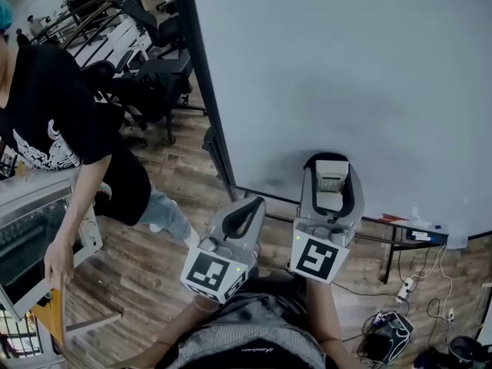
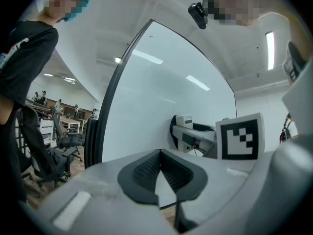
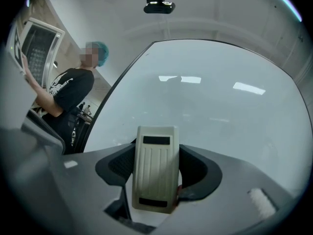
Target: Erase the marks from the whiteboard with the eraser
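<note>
The right gripper (image 3: 156,153) is clamped on the eraser (image 3: 155,175), a cream, ribbed block with a dark rectangular patch near each end. Its long axis runs along the jaws and points at the whiteboard (image 3: 220,106), with its far end low on the board near the bottom edge. The left gripper (image 2: 160,153), jaws pressed together on nothing, sits nearer the whiteboard's dark left frame.
</note>
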